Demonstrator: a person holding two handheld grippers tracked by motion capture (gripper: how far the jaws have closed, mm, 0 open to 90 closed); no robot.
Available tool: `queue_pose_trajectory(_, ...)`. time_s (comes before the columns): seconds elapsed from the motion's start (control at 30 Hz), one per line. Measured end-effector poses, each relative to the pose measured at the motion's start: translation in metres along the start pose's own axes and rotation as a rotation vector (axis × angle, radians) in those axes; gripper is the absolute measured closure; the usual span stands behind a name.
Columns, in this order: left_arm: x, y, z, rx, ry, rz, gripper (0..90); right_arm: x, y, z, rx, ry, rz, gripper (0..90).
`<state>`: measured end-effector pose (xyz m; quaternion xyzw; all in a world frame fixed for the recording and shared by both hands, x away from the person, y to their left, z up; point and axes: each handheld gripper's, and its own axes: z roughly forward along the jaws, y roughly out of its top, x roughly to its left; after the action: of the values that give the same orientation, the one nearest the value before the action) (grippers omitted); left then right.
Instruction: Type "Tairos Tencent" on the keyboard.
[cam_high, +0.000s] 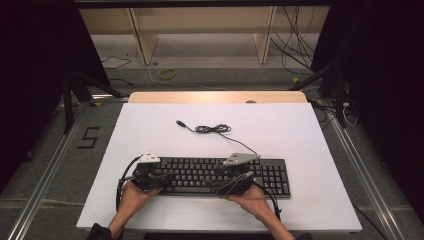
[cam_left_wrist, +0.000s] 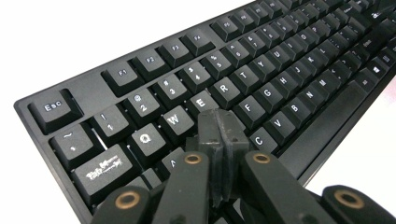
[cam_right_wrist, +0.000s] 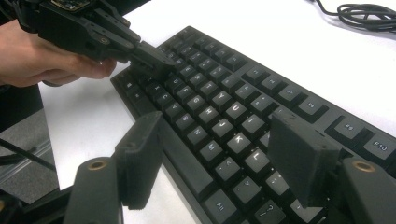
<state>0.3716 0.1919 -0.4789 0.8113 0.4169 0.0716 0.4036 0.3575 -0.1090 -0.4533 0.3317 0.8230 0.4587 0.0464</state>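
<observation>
Black keyboard (cam_high: 220, 176) is lying along the near half of the white table (cam_high: 300, 135), its cable (cam_high: 212, 129) coiled loose behind it, unplugged. I am holding the left gripper (cam_left_wrist: 219, 128) with jaws pressed together, tips resting on the keys below W and E, so I judge typing is underway with most keys unpressed. I am keeping the right gripper (cam_right_wrist: 219, 154) spread wide, hovering above the K and L keys, gripping nothing.
</observation>
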Motion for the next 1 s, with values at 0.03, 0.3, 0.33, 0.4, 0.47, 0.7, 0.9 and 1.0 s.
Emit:
queue_pose_trajectory(0.03, -0.001, 0.0, -0.001, -0.006, 0.003, 0.0, 89.0, 0.0, 0.0, 0.0, -0.002, -0.002, 0.0, 36.8)
queue_pose_trajectory(0.3, -0.005, 0.001, -0.009, -0.083, -0.026, -0.01, 70.4, 0.0, 0.0, -0.001, -0.007, -0.004, 0.003, 36.8)
queue_pose_trajectory(0.33, -0.005, 0.001, -0.011, -0.097, -0.034, -0.012, 67.7, 0.0, 0.0, 0.0, -0.01, -0.005, -0.003, 36.8)
queue_pose_trajectory(0.4, -0.006, 0.001, -0.012, -0.112, -0.045, -0.014, 63.2, 0.0, 0.0, 0.0, -0.009, -0.003, -0.002, 36.9)
queue_pose_trajectory(0.47, -0.006, 0.001, -0.013, -0.106, -0.045, -0.026, 57.3, 0.001, 0.0, 0.0, -0.008, -0.002, 0.0, 36.9)
queue_pose_trajectory(0.7, -0.007, 0.001, -0.016, -0.131, -0.063, -0.037, 42.6, 0.002, 0.001, 0.002, -0.009, 0.002, 0.0, 37.1)
queue_pose_trajectory(0.9, -0.007, 0.0, -0.021, -0.158, -0.068, -0.059, 36.5, 0.004, 0.001, 0.004, -0.008, 0.007, 0.0, 37.6)
queue_pose_trajectory(1.0, -0.006, 0.0, -0.023, -0.164, -0.077, -0.071, 34.3, 0.004, 0.002, 0.005, -0.007, 0.011, -0.001, 37.8)
